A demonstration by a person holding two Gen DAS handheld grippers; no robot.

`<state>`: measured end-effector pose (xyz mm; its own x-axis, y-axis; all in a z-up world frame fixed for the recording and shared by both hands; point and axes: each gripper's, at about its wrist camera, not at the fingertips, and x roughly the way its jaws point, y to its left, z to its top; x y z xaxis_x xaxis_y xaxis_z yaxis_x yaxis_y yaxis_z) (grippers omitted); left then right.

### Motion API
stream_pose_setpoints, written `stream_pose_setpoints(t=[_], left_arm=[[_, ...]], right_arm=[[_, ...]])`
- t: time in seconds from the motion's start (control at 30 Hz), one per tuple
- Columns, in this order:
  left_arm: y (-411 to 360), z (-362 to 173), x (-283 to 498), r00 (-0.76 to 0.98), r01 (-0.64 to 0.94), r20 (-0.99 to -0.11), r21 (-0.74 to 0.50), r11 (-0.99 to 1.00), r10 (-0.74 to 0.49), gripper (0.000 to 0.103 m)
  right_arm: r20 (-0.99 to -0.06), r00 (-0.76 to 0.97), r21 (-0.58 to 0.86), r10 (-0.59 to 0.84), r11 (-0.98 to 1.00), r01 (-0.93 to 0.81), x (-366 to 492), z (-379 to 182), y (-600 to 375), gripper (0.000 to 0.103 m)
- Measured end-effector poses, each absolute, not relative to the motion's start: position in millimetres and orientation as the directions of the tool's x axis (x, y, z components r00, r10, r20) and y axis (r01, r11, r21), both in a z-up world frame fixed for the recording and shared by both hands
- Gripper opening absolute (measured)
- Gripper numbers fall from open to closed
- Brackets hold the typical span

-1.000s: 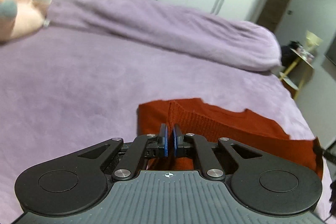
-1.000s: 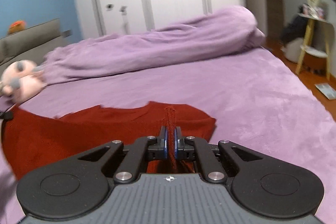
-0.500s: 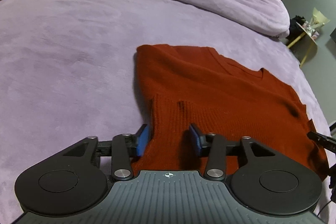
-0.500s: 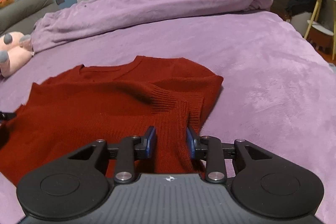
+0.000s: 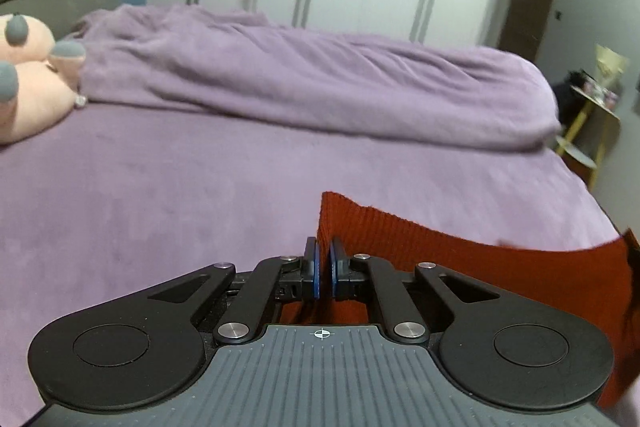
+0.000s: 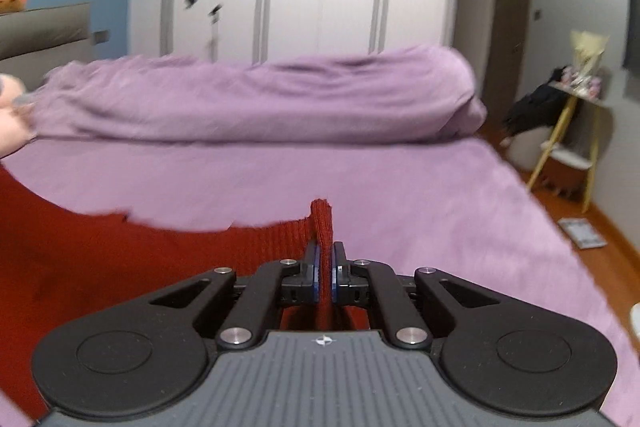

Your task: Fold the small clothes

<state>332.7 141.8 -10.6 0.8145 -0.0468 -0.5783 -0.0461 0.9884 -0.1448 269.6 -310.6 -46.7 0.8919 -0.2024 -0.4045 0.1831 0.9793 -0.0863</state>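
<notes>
A: Left wrist view, item one?

B: Left gripper, black with blue pads, clamped on the ribbed edge of the rust-red knitted sweater. Half a second ago those jaws stood apart over the garment lying flat; now they are pressed together on a pinch of knit, and the cloth rises above the purple plush bedspread.

A: Other entries?

B: Rolled purple blanket across the far side; pink plush toy with grey feet at the left edge. Neither touches the sweater.

A: Right wrist view?

B: Right gripper, same change: jaws shut on a narrow upright fold of the rust-red knitted sweater. The garment hangs away to the left, its edge sagging between the two grips. Picture is motion-blurred.

A: Meaning for the task?

B: Judged: both corners regripped and lifted, so the next fold is starting, the held edge likely to be carried over the remainder.
</notes>
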Motion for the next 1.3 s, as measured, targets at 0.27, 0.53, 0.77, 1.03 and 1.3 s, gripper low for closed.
stream_pose_setpoints(t=[0.27,0.53,0.77,1.03,1.3], left_arm=[[122.8,-57.3,413.9,0.782,-0.185,-0.613,-0.058,0.981,0.111,0.007],[126.4,-98.9,388.6,0.745,-0.309,-0.587,0.118,0.944,0.318,0.041],[79.5,-107.2,380.1,0.791,-0.009,-0.599,-0.215,0.977,-0.125,0.065],[105.0,-139.7,389.9,0.798,-0.15,-0.602,-0.142,0.978,0.035,0.06],[135.2,-131.3,375.8,0.771,-0.199,-0.619,-0.012,0.98,0.149,0.069]], right_arm=[[-0.42,0.847,-0.149,-0.325,0.946,0.288,357.8,-74.4,-309.4,0.004],[-0.476,0.813,-0.027,-0.336,0.929,0.368,357.9,-110.6,-319.4,0.013],[-0.461,0.834,0.351,0.303,0.926,-0.142,349.4,-135.5,-235.7,0.024],[-0.496,0.869,0.255,-0.002,0.956,0.147,359.7,-146.7,-323.3,0.014],[-0.51,0.841,0.187,-0.18,0.931,0.313,350.9,-140.3,-346.3,0.015]])
